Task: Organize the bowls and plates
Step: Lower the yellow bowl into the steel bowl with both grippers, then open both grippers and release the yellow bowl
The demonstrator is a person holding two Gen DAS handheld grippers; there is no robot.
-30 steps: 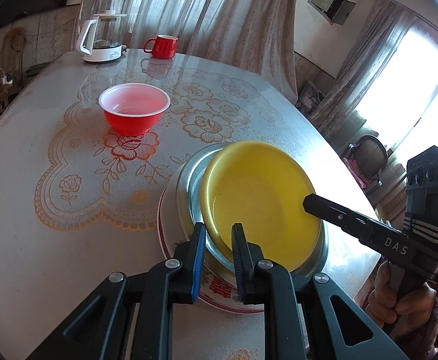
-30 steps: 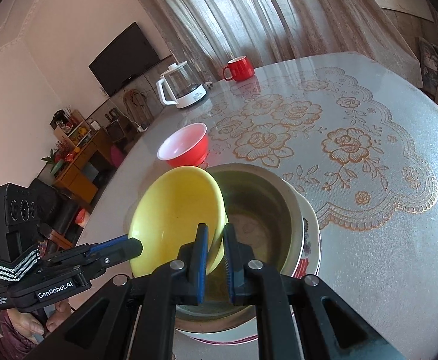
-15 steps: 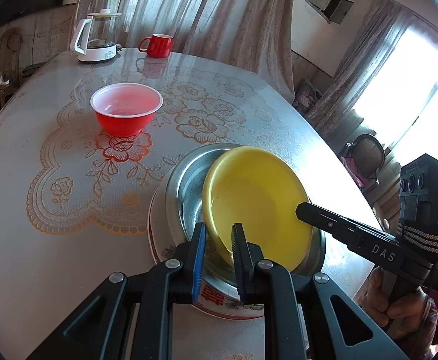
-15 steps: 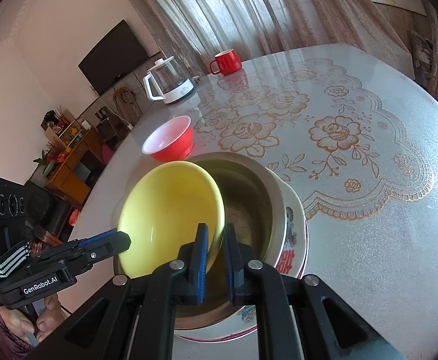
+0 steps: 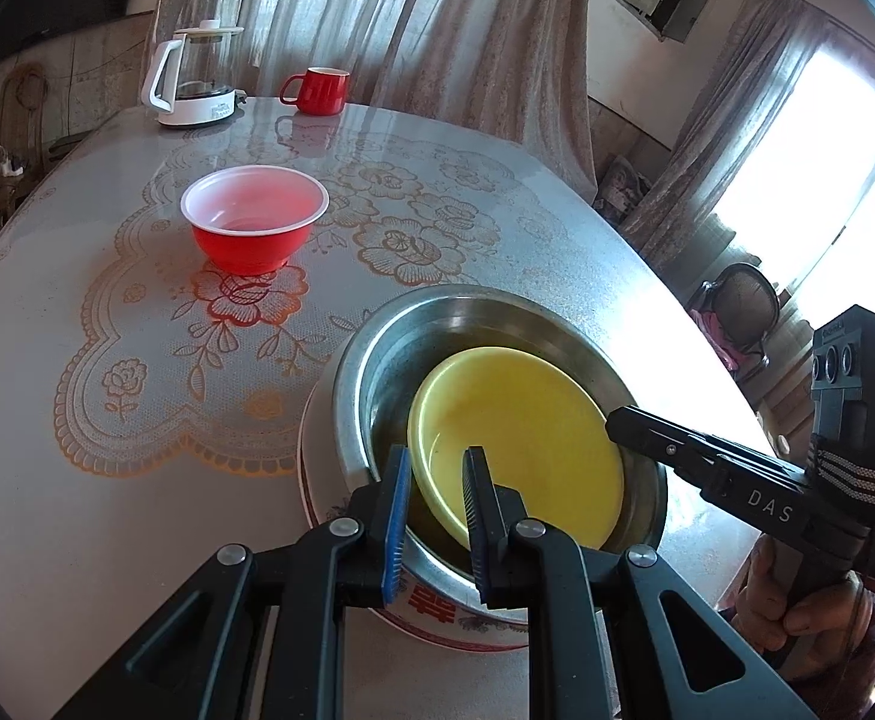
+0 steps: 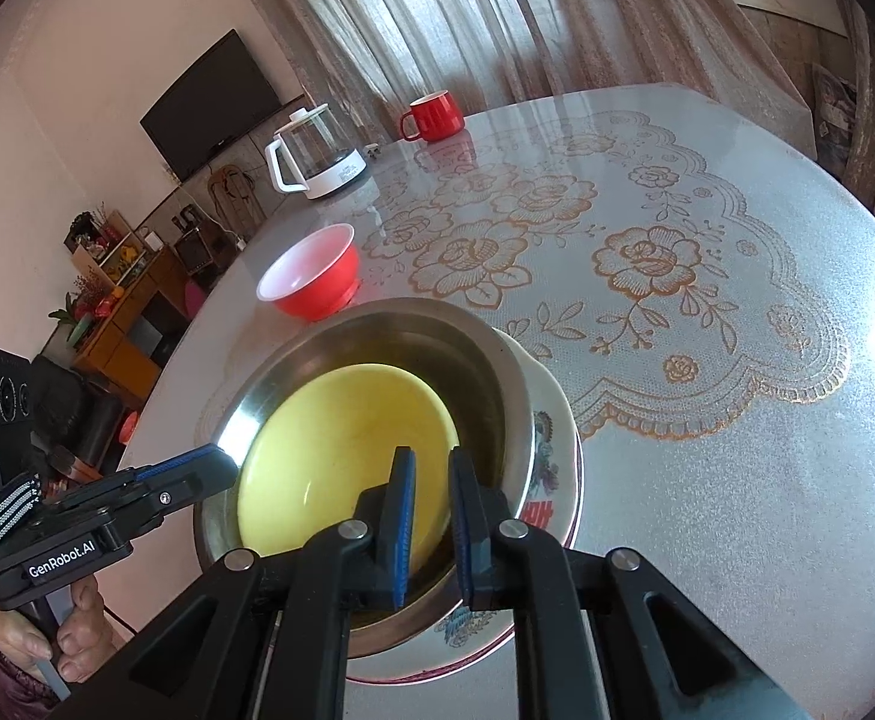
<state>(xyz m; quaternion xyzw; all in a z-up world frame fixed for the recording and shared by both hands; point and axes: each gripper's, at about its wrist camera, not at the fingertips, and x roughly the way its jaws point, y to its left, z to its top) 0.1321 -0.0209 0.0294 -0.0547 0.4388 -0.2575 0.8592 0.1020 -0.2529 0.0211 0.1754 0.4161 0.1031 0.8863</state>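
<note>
Both grippers level, straddling yellow bowl [image 5: 521,444] rim, parted.

plate [image 5: 437,624]: mostly hidden under metal bowl [image 5: 377,354], its red mark partly covered | yellow bowl [image 6: 329,450]: near rim hidden behind right gripper [image 6: 431,516] | table's [image 6: 737,480] near edge cut off

Daylight pours through the window [image 5: 821,180] at the right of the left wrist view, blown out to white, and glares off the table [image 5: 647,324] beside it. Both views are sharp, with strong fisheye bending and dark corners; the curtains [image 6: 437,18] glow backlit.
</note>
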